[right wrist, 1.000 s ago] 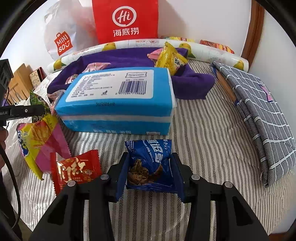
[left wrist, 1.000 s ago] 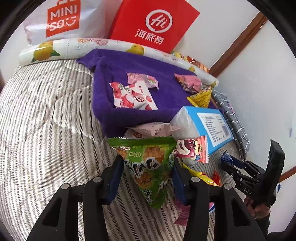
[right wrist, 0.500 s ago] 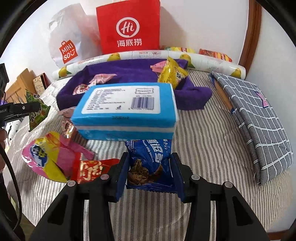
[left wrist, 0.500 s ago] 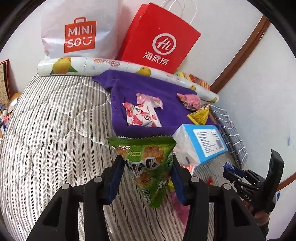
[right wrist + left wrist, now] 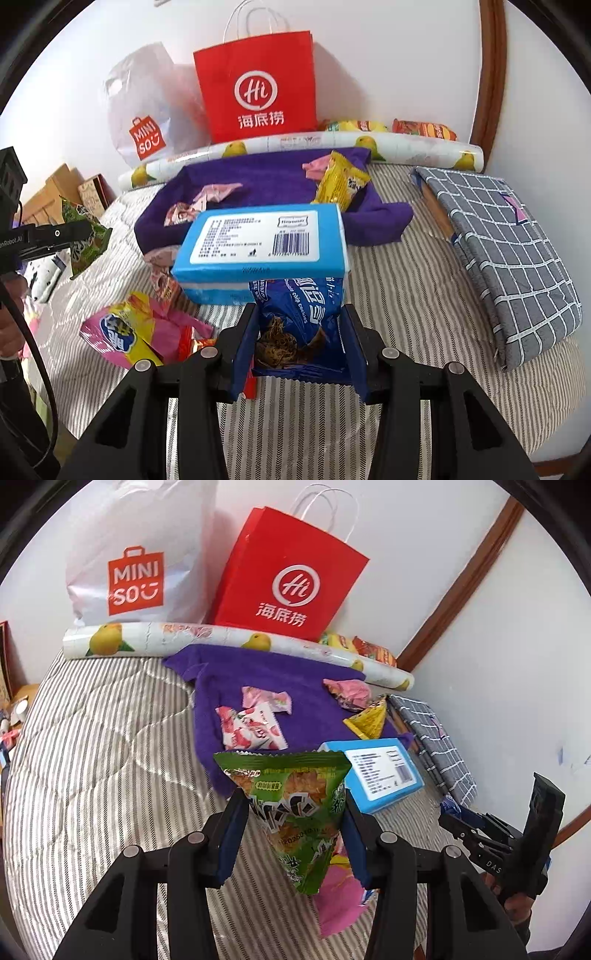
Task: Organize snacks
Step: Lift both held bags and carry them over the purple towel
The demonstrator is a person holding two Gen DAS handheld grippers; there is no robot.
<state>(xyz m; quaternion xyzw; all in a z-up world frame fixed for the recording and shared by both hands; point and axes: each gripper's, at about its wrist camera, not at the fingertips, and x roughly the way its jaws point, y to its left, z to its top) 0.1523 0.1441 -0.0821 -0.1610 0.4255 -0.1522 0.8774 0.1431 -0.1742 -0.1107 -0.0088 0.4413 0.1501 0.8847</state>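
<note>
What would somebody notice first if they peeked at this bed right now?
Probably the bright red paper bag standing against the wall behind the purple towel. Next, the blue tissue pack lying mid-bed. Up close, the left gripper clamps a green snack packet, and the right gripper a blue cookie packet.

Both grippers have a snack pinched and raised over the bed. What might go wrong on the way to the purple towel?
The left gripper pinches the green packet only across its narrow lower half, so it may swing or slip. The right gripper carries the blue cookie pack just behind the blue tissue pack and might clip it.
</note>
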